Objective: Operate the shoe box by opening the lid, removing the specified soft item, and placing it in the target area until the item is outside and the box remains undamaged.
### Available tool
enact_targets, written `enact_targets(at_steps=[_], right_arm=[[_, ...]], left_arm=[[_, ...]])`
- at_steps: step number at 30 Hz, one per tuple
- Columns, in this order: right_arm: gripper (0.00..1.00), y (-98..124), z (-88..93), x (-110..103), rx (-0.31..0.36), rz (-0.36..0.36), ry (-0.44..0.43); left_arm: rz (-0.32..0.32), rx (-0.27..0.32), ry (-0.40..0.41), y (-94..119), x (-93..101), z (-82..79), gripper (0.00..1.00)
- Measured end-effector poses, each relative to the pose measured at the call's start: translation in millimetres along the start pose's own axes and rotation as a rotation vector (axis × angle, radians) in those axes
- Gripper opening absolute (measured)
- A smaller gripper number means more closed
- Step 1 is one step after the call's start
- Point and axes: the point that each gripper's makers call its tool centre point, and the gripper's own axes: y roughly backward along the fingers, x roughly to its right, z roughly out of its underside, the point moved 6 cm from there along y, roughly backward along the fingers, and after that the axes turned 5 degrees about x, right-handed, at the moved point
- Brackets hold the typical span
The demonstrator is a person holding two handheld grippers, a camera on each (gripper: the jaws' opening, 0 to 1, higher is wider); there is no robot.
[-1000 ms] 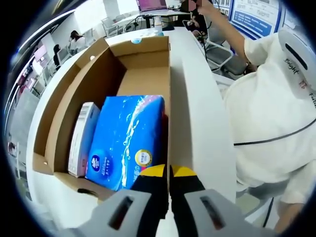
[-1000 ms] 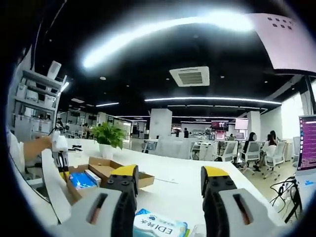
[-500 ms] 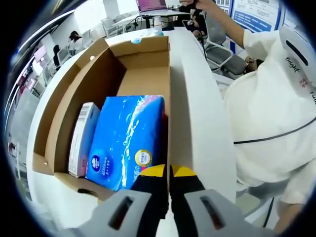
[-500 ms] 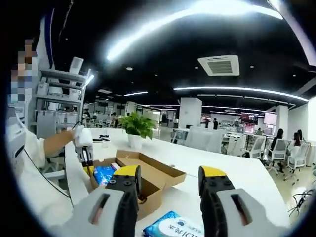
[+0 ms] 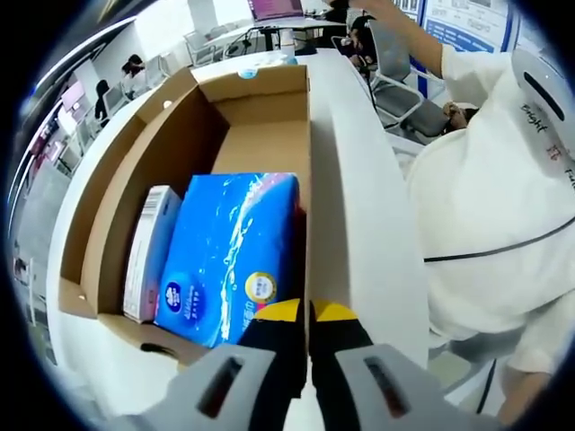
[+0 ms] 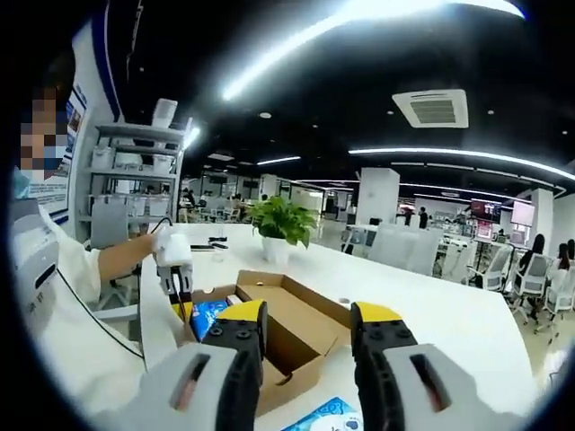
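Left gripper [image 5: 308, 314] unmoved, jaws pinched on the shoe box [image 5: 269, 135] wall, blue tissue pack [image 5: 232, 256] just ahead (long axis pointing away), right gripper [image 6: 307, 325] wide apart, empty, swung nearer the box.

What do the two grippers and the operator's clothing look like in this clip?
Both the left gripper and the right gripper have grey bodies with slotted fronts, black jaws and yellow tips. The person wears a white short-sleeved top with dark lettering near the shoulder; a thin black cable runs across it.
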Motion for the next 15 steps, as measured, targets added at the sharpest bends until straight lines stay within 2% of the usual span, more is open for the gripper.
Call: enact_targets(at_steps=[2,4,6,11,15], right_arm=[[0.37,-4,-1.2,-3,-0.009,-0.039,0.007],[0.37,-13,-5.2,-2,-0.049,-0.072,0.034],[0.37,-18,-11.5,1,-0.043,-0.080,0.006],[0.37,-28,-22.4,-3,-0.035,-0.133,0.028],[0.39,-37,-20.6,-9,-0.068,-0.161,0.044]], left_arm=[[0.002,-0.001,0.000,0,0.6,-0.2,0.01],[0.005,-0.007,0.007,-1,1.5,-0.5,0.01],[0.001,-0.008,0.007,-1,2.5,-0.4,0.01],[-0.004,-0.001,0.000,0,1.7,0.1,0.01],[0.002,-0.005,0.005,0,0.3,0.5,0.01]])
